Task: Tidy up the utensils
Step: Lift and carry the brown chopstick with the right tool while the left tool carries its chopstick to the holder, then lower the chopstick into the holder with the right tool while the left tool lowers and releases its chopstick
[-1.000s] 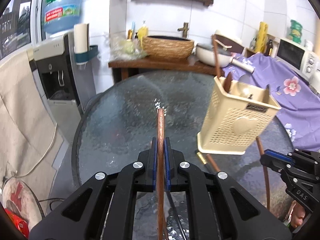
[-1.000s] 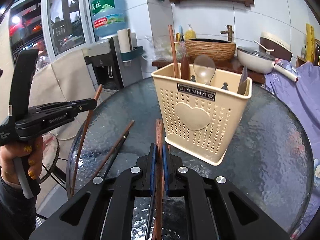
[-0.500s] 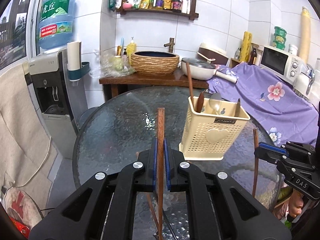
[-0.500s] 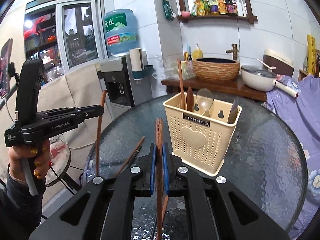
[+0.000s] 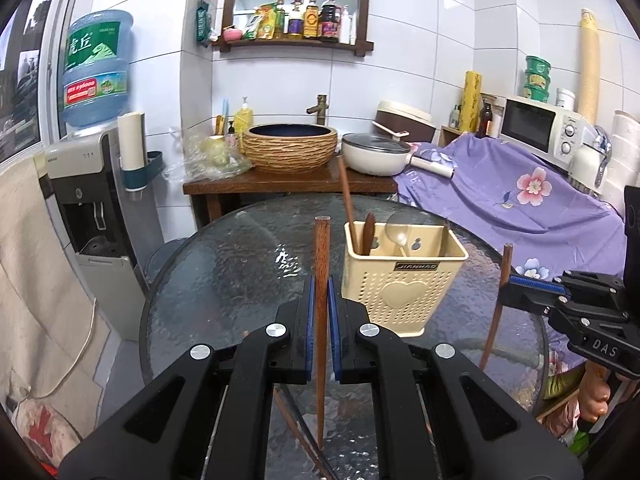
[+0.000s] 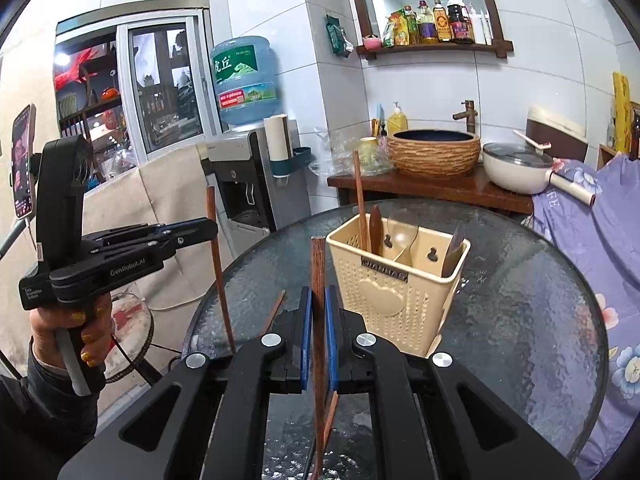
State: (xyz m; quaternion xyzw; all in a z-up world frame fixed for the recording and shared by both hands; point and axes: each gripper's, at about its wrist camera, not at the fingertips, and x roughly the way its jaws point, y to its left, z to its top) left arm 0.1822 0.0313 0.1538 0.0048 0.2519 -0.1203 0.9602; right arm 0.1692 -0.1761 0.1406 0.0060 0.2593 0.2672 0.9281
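Left gripper (image 5: 319, 312) clamped on an upright wooden chopstick (image 5: 321, 280), right gripper (image 6: 319, 320) clamped on another chopstick (image 6: 318, 280), cream utensil basket (image 5: 400, 292) on glass table (image 5: 224, 280), loose chopsticks (image 6: 276, 310) on the glass seen clearly only by the right wrist.

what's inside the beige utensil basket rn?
Inside the utensil basket: one upright wooden chopstick, a dark wooden handle, a clear spoon and a dark flat utensil at the right end. Their lower ends are hidden by the basket wall.
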